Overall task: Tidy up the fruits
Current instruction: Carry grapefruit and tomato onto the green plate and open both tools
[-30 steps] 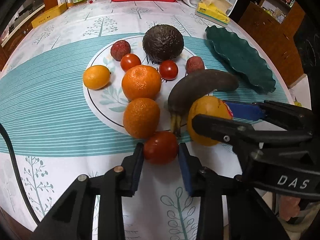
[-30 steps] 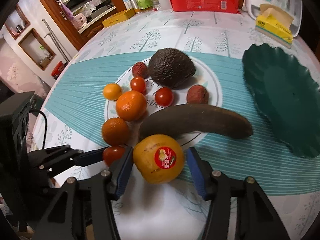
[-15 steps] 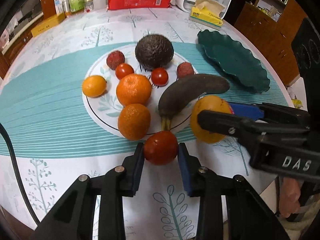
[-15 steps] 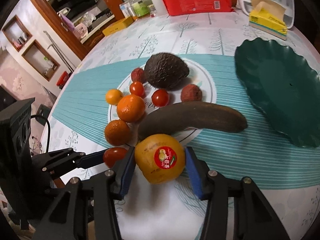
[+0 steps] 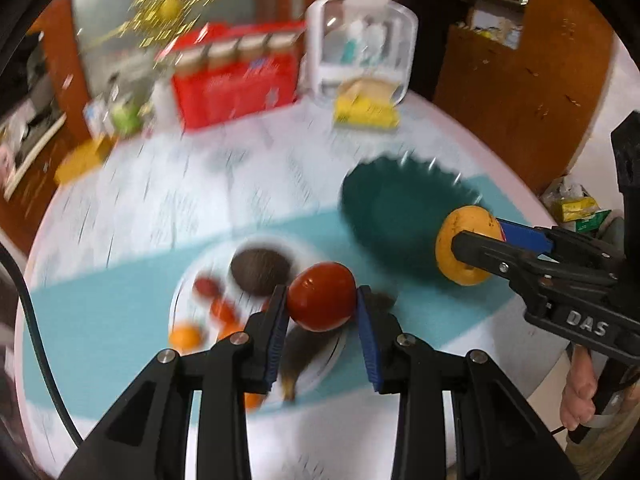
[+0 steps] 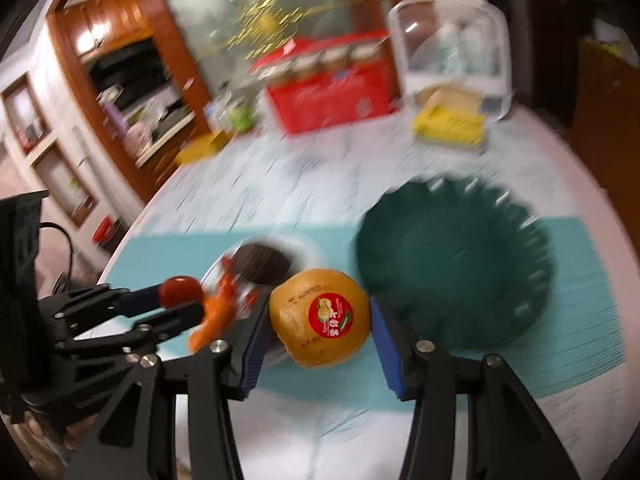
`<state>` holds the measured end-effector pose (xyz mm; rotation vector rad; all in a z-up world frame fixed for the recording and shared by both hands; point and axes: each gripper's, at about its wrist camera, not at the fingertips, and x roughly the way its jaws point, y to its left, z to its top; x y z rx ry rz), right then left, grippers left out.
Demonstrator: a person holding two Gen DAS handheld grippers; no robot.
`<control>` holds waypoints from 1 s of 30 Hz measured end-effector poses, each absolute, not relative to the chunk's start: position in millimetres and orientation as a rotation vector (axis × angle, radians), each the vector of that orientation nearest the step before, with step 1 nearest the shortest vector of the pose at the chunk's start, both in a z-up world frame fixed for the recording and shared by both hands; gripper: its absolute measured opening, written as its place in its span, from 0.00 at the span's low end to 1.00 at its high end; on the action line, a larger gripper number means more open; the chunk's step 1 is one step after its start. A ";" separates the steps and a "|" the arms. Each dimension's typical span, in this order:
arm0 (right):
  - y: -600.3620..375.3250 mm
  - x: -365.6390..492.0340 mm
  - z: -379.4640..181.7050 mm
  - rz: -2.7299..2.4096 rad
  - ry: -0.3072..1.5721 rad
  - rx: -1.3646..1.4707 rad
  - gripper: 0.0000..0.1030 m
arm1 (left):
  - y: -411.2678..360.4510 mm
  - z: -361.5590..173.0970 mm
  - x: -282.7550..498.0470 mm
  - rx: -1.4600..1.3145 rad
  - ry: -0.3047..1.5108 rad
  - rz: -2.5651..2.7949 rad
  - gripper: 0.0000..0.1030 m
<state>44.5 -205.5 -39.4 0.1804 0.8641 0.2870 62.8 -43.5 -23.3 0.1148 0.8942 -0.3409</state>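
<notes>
My left-wrist camera looks forward along my left gripper (image 5: 322, 308), raised above the near edge of the desk (image 5: 160, 196) and tipped down across it toward the far wall. My right-wrist camera sits just to its right over my right gripper (image 6: 318, 320), facing the same way. Both share the green scalloped plate (image 5: 400, 220) (image 6: 472, 264), the white plate (image 5: 180, 296) and the red box (image 5: 236, 92) (image 6: 332, 96). Each view catches the other gripper at its edge. Both backgrounds are blurred.

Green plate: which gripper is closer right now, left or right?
Right. The right gripper, holding the yellow fruit, is at the green plate's near rim. The left gripper, holding the tomato, hangs over the white plate beside it.
</notes>
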 end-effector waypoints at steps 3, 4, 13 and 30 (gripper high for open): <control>-235.8 61.1 -27.1 0.180 0.819 0.183 0.48 | -75.3 -10.1 88.2 0.142 0.856 -0.367 0.31; -245.7 68.0 -26.2 0.143 0.817 0.189 0.48 | -87.8 -9.3 99.4 0.146 0.858 -0.376 0.31; -300.2 116.6 -90.7 -0.006 0.977 0.288 0.48 | -154.2 -79.7 174.9 0.134 1.054 -0.422 0.31; -309.1 118.5 -137.4 -0.013 1.025 0.320 0.51 | -179.9 -143.8 198.3 0.154 1.158 -0.417 0.62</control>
